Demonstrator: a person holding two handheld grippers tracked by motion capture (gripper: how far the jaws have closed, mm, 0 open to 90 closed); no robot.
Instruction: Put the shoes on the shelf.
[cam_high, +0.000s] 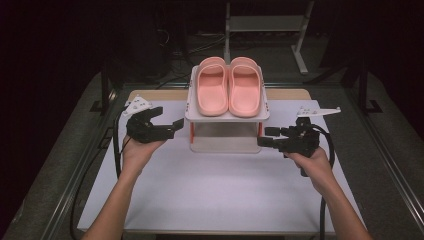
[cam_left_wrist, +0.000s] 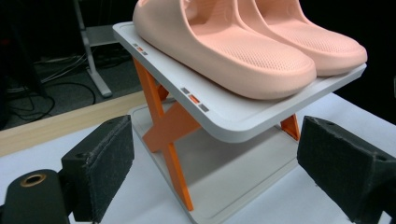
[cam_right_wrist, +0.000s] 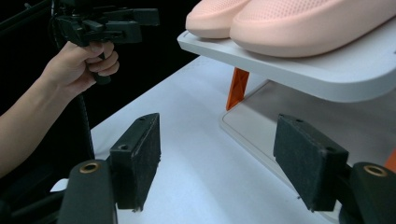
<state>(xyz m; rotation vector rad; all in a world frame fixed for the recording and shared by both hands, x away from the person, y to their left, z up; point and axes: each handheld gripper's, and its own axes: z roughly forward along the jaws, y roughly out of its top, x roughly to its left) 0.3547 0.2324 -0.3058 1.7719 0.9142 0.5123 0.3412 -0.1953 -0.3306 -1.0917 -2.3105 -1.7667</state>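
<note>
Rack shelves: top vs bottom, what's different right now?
Top shelf carries both pink slippers; the bottom shelf is bare. The top shelf sits raised on orange cross braces; the bottom shelf lies flat on the table. Both are light grey trays with rounded corners. Both grippers, left gripper and right gripper, are open and off the rack.

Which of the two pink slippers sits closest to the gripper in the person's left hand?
The left-hand slipper of the pair, as seen from above. It lies on the shelf's side facing the left gripper; the other slipper lies beyond it, toward the right gripper.
</note>
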